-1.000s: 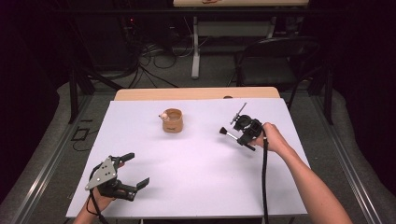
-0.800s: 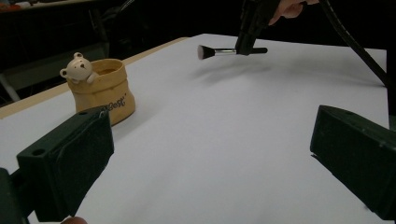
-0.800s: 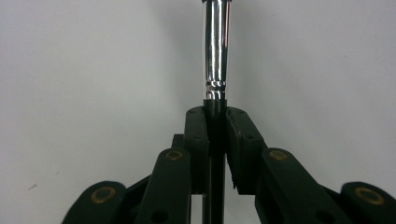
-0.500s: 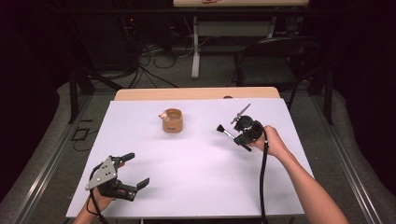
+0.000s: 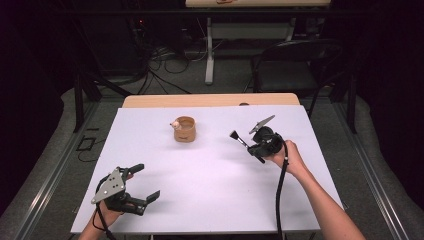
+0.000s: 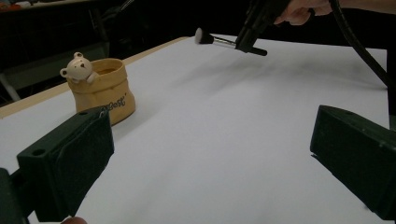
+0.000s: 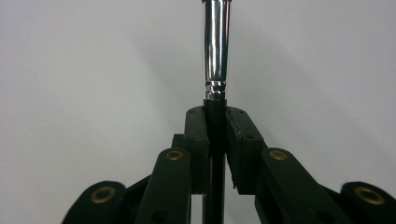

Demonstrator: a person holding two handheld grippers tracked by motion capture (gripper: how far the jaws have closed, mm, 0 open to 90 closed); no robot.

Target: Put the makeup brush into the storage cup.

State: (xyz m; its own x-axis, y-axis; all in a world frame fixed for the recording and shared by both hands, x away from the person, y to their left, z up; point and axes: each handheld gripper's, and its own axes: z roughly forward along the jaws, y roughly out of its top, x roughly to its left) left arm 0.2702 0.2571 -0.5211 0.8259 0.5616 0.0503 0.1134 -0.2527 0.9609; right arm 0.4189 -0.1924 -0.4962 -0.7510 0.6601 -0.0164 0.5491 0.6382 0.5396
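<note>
**Right jaws pinch a brush; left jaws stand spread over bare table**

The jaws of the left gripper [image 5: 134,186] are spread wide with nothing between them, low over the near left part of the white table [image 5: 210,200]. In the left gripper view its two black pads [image 6: 70,168] frame an open stretch of the tabletop. The grey three-cornered plate sits on top of this gripper, and the person's left hand [image 5: 107,212] holds it from the near edge.

Farther in and to the right, the right gripper [image 5: 254,147] is held above the table by the person's right hand [image 5: 287,157], with its cable [image 5: 278,200] trailing back toward the near edge. Its jaws are pressed together on the black handle of a makeup brush [image 5: 241,141]. In the right gripper view the handle runs up between the two pads and a shiny metal ferrule [image 7: 216,51] rises just past them. The brush sticks out toward the left, tilted, with its dark bristle head leading, clear of the tabletop.

Farther still, near the middle of the table toward its back, a tan pot [image 5: 184,129] stands upright with a small bear figure [image 6: 77,67] on its rim. The brush head is well apart from it, to its right.

Beyond the table a dark chair [image 5: 295,60] stands on the floor.
</note>
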